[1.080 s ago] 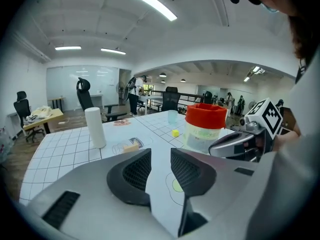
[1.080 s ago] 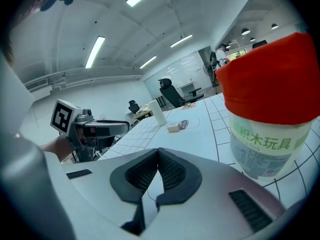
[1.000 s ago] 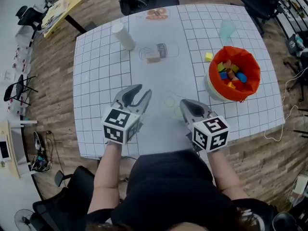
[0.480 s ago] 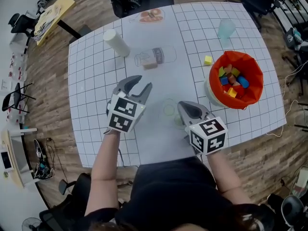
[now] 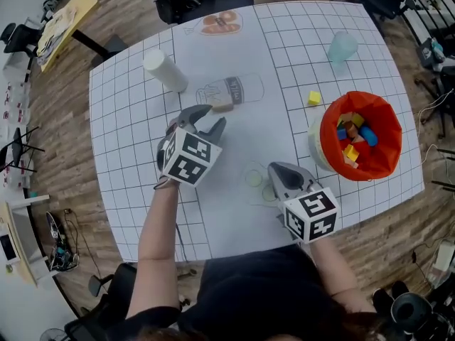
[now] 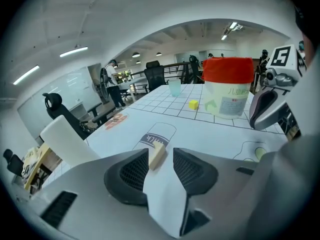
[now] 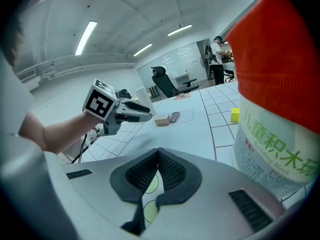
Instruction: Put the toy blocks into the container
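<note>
A tan block (image 5: 222,105) lies on the printed milk-bottle outline of the white mat. My left gripper (image 5: 213,119) hovers just short of it with its jaws apart. In the left gripper view the tan block (image 6: 157,155) shows in the gap of the left gripper (image 6: 160,150), untouched by the pads. A yellow block (image 5: 313,98) sits beside the container (image 5: 323,144), whose orange-red liner holds several coloured blocks. My right gripper (image 5: 279,172) rests low near the green circles, left of the container. In its own view the right gripper (image 7: 159,152) has its pads together and holds nothing.
A white cylinder (image 5: 164,70) lies at the back left of the table and a pale translucent cup (image 5: 342,46) stands at the back right. A printed food picture (image 5: 215,23) marks the far edge. Office chairs stand beyond the table.
My left gripper has moved forward and up the table toward the tan block, and its jaws stand a little wider. The right gripper has stayed near the green circles.
</note>
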Demonstrator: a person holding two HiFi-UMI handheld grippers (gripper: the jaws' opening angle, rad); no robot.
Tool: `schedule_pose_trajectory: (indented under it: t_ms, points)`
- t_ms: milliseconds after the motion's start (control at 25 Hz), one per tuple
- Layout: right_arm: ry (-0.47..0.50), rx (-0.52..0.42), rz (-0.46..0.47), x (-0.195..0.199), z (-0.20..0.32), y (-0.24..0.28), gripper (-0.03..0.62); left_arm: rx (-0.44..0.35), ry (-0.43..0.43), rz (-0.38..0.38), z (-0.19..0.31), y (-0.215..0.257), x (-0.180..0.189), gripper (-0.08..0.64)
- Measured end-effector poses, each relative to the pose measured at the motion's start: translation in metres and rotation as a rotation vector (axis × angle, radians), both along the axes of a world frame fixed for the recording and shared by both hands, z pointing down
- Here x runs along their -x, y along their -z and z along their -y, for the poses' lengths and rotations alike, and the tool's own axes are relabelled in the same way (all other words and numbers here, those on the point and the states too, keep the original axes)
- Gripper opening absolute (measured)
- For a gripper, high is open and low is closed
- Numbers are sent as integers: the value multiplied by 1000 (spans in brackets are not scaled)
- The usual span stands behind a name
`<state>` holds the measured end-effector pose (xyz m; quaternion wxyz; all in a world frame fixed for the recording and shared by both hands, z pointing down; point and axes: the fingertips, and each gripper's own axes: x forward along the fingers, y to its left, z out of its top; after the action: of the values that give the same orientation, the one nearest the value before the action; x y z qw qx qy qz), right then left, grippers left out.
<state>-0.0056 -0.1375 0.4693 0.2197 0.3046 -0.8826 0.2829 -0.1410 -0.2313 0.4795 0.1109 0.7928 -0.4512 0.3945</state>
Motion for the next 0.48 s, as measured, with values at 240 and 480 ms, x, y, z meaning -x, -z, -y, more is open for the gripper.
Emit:
schedule_pose_trajectory:
  t_ms: [240, 480]
  points:
    - [2, 34, -34, 4, -6, -15, 17, 7, 18, -41, 9, -21, 9, 170]
    - [17, 54, -63, 9, -4, -27, 15, 0, 9, -74, 25, -36, 15, 186]
